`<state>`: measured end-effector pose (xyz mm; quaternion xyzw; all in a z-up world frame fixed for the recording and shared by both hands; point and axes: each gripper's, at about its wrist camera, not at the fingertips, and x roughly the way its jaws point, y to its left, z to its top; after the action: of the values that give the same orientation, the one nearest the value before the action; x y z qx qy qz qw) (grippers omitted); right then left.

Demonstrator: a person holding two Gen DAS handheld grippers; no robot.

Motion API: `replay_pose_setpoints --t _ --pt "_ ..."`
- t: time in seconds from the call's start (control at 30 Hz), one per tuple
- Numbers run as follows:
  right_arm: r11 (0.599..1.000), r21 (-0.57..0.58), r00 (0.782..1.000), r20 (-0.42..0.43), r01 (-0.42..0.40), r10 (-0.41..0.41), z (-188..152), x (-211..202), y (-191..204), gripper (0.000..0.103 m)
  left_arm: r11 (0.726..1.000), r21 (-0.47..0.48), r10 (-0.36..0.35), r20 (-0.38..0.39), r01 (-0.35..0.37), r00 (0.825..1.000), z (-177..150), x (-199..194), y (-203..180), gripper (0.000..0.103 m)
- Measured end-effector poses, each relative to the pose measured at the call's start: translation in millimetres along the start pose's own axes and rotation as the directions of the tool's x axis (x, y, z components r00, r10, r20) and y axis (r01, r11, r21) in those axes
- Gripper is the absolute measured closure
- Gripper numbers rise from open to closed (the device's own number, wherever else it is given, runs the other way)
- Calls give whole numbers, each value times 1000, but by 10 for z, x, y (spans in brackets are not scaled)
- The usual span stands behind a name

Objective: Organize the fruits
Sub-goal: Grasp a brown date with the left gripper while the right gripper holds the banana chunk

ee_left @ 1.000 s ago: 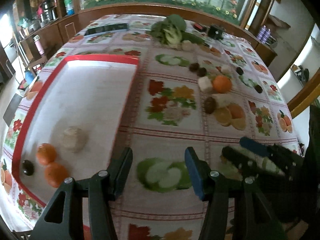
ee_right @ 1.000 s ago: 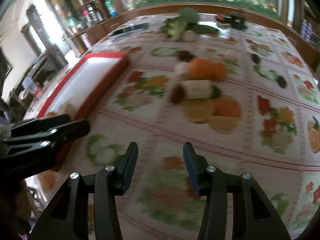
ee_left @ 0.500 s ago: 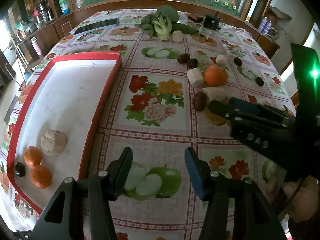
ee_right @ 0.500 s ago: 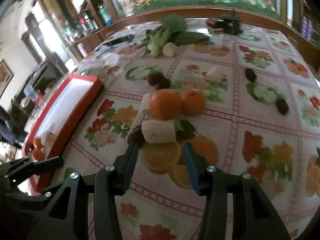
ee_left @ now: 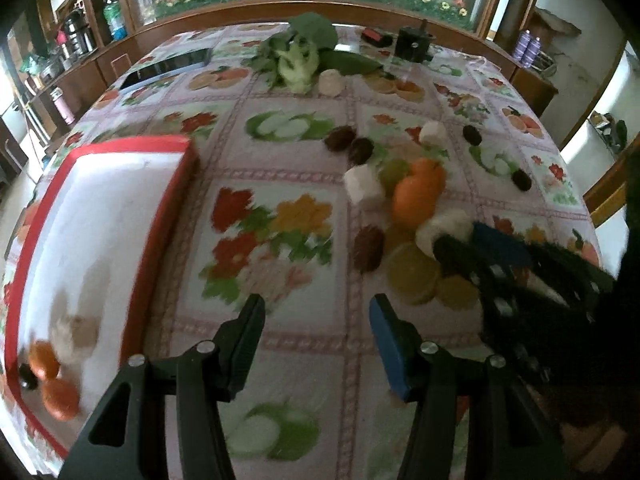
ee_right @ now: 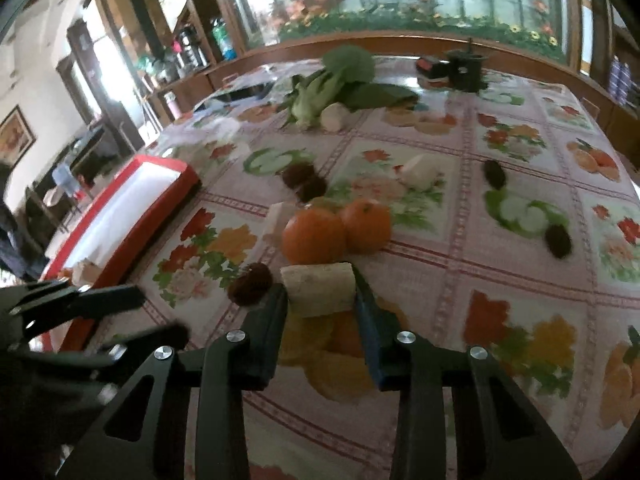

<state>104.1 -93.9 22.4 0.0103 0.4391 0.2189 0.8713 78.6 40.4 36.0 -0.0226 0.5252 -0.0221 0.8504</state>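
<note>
Pale, stubby cylinder of peeled fruit (ee_right: 318, 289), cream-coloured with cut flat ends, lying on its side on the flower-printed plastic tablecloth (ee_right: 500, 264), just in front of two round orange citrus fruits (ee_right: 314, 234) and beside a dark, rough-skinned oval fruit (ee_right: 251, 283). Probably light and fairly soft, so likely to bruise or squash under hard pressure; skin looks matt, not slippery. Best taken across its curved sides near the middle, which leaves the flat ends free and keeps it from rolling away.

Right gripper (ee_right: 320, 300) astride that piece, one black finger at each side, jaws just narrowed onto it and apparently pressing on both flanks: grasping the pale cylinder, not yet lifted off the cloth as far as can be judged. Neighbouring dark fruit very close to the left finger, so a nudge is possible on lifting.

Left gripper (ee_left: 316, 316) hovering over bare tablecloth, jaws about half apart with nothing between them.

Further out, red-rimmed white tray (ee_left: 168, 204) to the left, already carrying small orange fruits (ee_left: 60, 398), a pale lump and a small dark fruit at its near corner; apparently the destination. Leafy green vegetable (ee_right: 332, 84) at the far end of the table.
</note>
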Motion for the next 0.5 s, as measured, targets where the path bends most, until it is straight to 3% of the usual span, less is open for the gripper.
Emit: replay_pose_setpoints --t 0.27,0.37,0.43,0.5 --pt "996 85 1000 2 29 -29 -151 -191 -302 69 999 33 -2 10 2 1000 189 250 -222 46" --pt "994 111 1000 -7 24 -23 -192 -194 -357 69 1000 26 -8 4 8 1000 195 340 -214 60" --pt "993 120 1000 -6 20 -20 -206 -196 -361 69 999 52 -17 34 15 999 188 338 -221 78" --pt "993 116 1000 -5 26 -25 -211 -195 -347 69 998 56 -30 44 28 999 188 339 -192 81"
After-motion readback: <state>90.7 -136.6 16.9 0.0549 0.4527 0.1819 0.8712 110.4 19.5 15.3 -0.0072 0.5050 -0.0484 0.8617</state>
